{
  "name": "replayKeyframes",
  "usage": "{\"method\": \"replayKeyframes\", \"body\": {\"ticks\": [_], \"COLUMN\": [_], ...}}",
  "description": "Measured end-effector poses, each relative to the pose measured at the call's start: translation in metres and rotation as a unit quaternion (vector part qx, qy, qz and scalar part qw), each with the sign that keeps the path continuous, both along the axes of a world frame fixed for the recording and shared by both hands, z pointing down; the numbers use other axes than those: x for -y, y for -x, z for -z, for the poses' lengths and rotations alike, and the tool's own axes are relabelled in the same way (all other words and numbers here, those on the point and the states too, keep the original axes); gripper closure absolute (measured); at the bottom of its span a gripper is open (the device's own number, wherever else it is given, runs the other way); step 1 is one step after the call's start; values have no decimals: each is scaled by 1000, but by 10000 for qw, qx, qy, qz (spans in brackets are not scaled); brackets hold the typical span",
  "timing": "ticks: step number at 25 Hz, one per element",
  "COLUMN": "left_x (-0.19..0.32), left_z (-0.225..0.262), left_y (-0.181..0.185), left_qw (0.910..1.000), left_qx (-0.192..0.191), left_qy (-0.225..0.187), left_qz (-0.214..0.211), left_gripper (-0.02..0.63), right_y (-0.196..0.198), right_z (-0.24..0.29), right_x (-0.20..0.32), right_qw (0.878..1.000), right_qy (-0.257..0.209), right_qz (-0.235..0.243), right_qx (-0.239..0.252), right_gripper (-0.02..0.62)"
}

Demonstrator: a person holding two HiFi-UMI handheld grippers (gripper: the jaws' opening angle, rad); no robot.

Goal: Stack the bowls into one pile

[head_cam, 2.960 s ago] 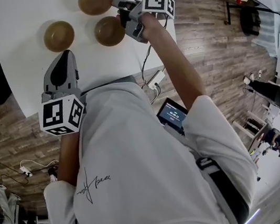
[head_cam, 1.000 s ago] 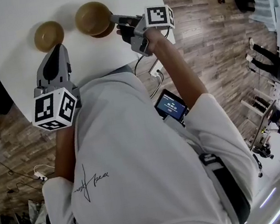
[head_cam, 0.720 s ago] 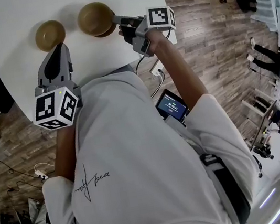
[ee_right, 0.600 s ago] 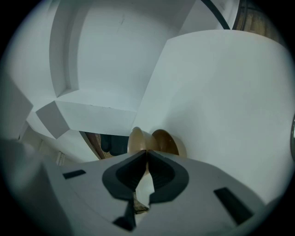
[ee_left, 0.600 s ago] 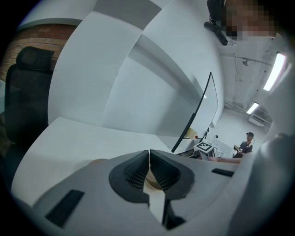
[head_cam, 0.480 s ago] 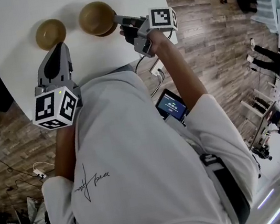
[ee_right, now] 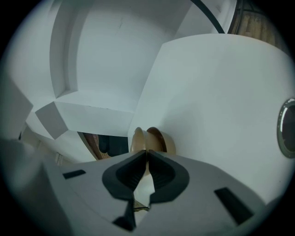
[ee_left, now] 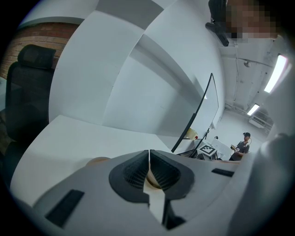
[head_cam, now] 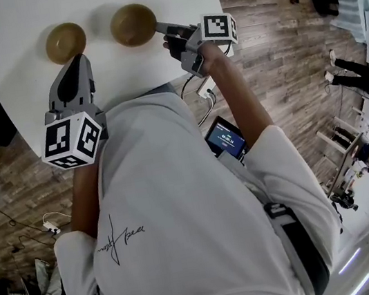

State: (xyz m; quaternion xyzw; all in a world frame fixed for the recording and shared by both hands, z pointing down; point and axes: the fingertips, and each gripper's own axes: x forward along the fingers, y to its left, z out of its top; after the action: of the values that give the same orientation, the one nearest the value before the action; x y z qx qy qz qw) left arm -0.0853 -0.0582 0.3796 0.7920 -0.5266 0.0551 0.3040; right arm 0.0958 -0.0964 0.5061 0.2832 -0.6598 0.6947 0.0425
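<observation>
White table (head_cam: 10, 29) fills your head view: a lone bowl (head_cam: 65, 43) sits left of the stacked bowls (head_cam: 132, 24), with your right gripper (head_cam: 159, 28) at their rim and your left gripper (head_cam: 80, 57) just beside the lone bowl. Left gripper view: your jaws are pressed together, empty. Right gripper view: your jaws pinch the stacked bowls' rim.

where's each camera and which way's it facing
Head view: person's head, steeply down onto the table; shows torso, arms, left gripper, right gripper.
Left gripper view: on that gripper, along its shut jaws, across the table.
Right gripper view: on that gripper, along jaws gripping the bowl stack.
Shared: head and right gripper views show that stack.
</observation>
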Motion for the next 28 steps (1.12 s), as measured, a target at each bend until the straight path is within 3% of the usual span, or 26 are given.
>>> {"method": "replayKeyframes", "body": {"ticks": [11, 18, 28], "left_x": [-1, 0, 1], "left_z": [2, -2, -4], "left_y": [1, 6, 18], "left_qw": [10000, 9999, 9995], "left_qx": [11, -60, -177], "left_qy": [1, 19, 43], "left_qz": [34, 122, 265], "left_gripper": [598, 598, 598], "right_y": [-2, -1, -6], "right_z": [-4, 0, 4], "right_x": [-1, 1, 4], "right_qw": [9998, 9994, 9981], "right_qy": [-11, -150, -303], "right_qz": [70, 158, 33], "right_qx": [-197, -266, -528], "right_gripper": [565, 479, 463]}}
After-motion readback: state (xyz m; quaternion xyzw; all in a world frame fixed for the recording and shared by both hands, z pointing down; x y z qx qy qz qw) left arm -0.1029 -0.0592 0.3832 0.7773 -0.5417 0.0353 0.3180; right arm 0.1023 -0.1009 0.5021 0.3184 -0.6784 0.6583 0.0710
